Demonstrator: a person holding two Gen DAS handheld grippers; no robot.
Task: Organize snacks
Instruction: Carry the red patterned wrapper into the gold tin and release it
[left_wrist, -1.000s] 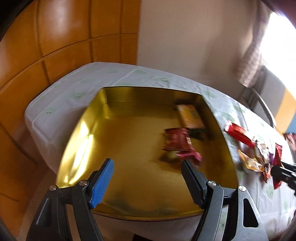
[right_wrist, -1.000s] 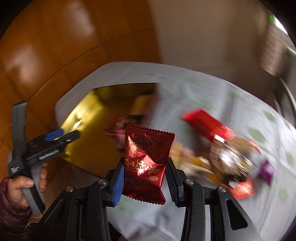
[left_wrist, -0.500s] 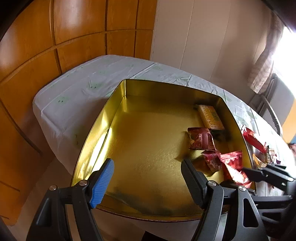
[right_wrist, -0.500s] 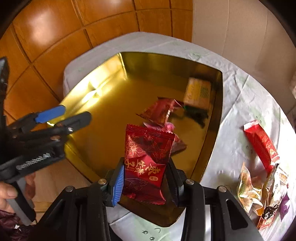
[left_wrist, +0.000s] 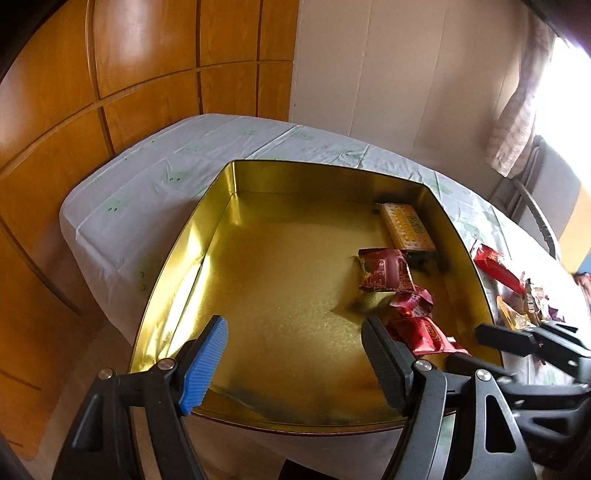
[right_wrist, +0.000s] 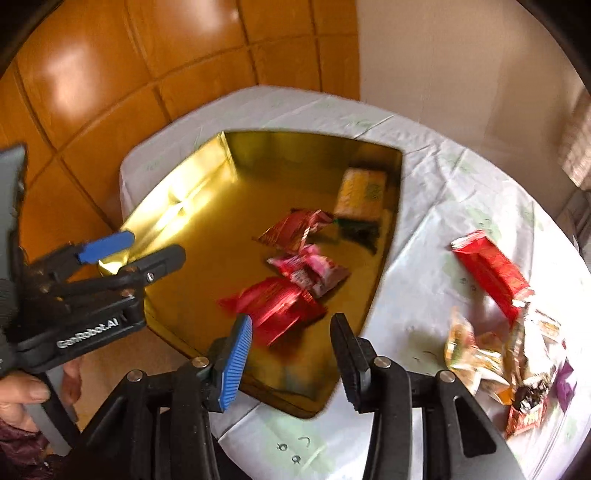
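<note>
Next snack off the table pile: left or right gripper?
Right. The right gripper is open and empty, nearer the snack pile. The left gripper, also open, hovers over the gold tin.

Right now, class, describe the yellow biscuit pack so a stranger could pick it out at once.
Find the big gold tin on the white-clothed table. In its far right corner lies the yellow biscuit pack, beyond three crinkled red wrappers. It alone is flat, rectangular and yellow.

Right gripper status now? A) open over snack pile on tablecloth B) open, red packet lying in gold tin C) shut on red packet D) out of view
B: the right gripper has its jaws spread and empty, and the red packet lies inside the gold tin.
</note>
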